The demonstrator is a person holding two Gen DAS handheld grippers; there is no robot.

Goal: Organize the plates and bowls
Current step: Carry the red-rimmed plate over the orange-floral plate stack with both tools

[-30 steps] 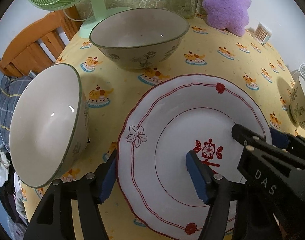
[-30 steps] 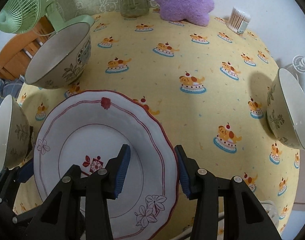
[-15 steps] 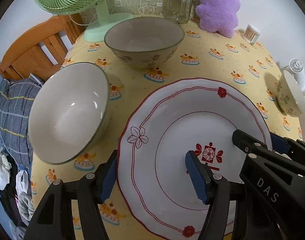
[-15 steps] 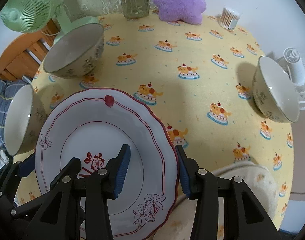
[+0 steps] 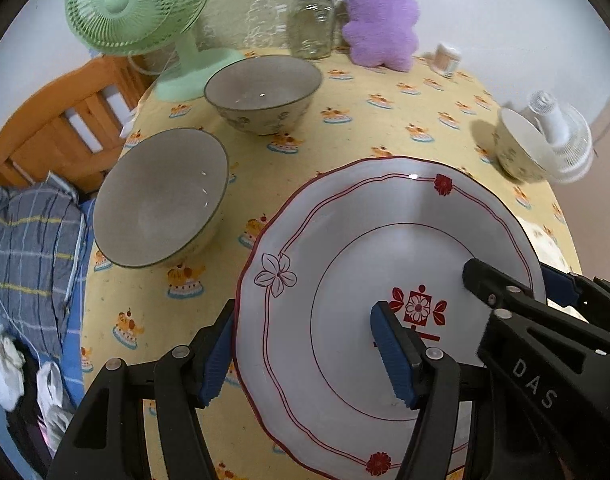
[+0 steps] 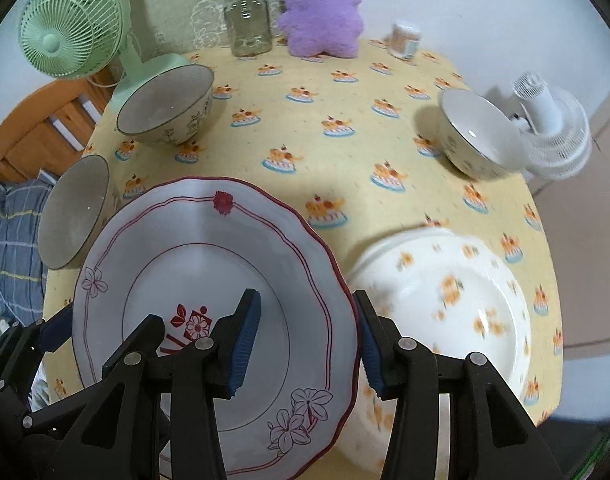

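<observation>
Looking down along my left gripper (image 5: 305,356), I see it clamped on the left rim of the red-rimmed plate (image 5: 385,240), one pad outside the edge and the other on the white face. My right gripper (image 6: 305,340) has the opposite rim between its jaws and they are opening; I cannot tell if the pads press the plate. The plate is lifted above the desk (image 6: 345,92), and its right edge overlaps the floral plate (image 6: 445,292) lying on the yellow cloth just beside it. To the left stands the near bowl (image 5: 161,196), and behind it the far bowl (image 5: 261,88). The small bowl (image 6: 477,136) is at the right edge, next to a white fan (image 6: 553,128). At the back are a green fan (image 5: 133,0), a glass jar (image 5: 311,24) and a purple plush toy (image 5: 381,28).
</observation>
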